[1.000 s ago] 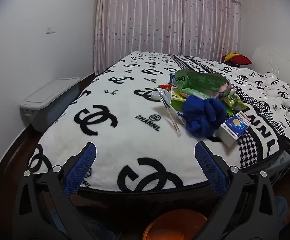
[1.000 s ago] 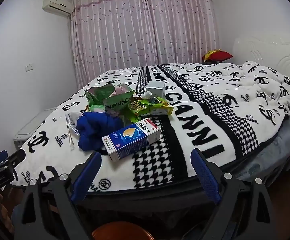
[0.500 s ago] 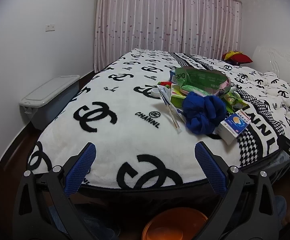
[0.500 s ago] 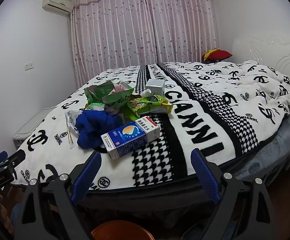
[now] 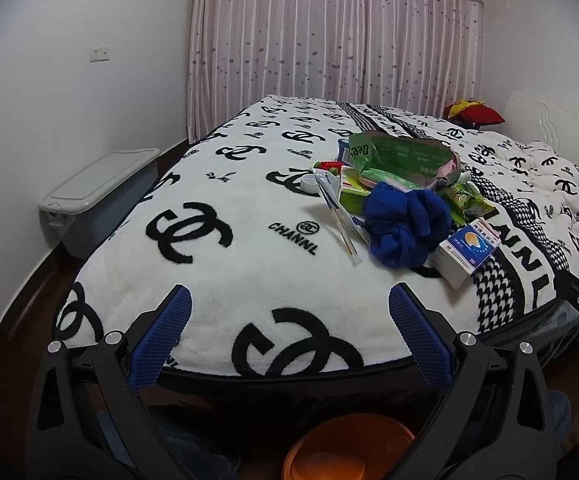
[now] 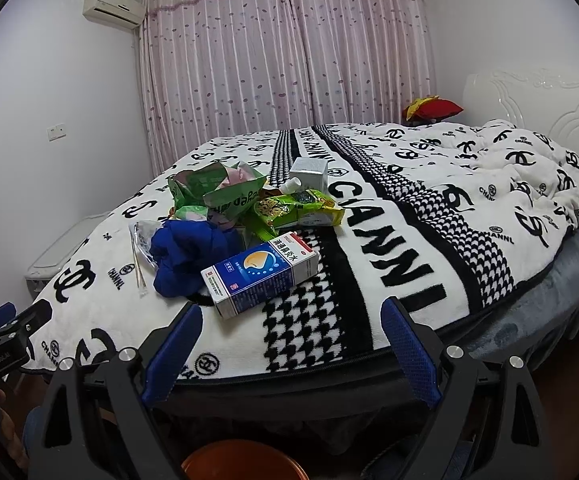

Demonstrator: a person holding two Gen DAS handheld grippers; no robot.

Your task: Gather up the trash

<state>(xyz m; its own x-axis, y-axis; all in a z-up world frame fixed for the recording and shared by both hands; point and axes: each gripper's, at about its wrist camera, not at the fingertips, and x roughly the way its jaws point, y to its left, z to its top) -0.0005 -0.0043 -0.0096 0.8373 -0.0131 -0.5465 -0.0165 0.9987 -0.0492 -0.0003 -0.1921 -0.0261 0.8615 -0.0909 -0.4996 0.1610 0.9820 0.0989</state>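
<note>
Right wrist view: the blue carton (image 6: 259, 276) sits lower and larger at frame centre than a second ago. Both grippers' jaws stand apart, empty; collection appears unstarted.

right claw (image 6: 289, 344) hangs wide, empty, near blue-white carton (image 6: 259, 274) on bed (image 6: 429, 240).

A bed (image 5: 225, 264) under a white blanket (image 6: 489, 184) with black logos filled the room. Pink curtains (image 5: 329, 32) hung behind it. A grey bin (image 5: 93, 192) stood by the left wall, an air conditioner (image 6: 113, 6) hung high, and a red pillow (image 6: 435, 109) lay near the white headboard (image 6: 537, 100).
</note>
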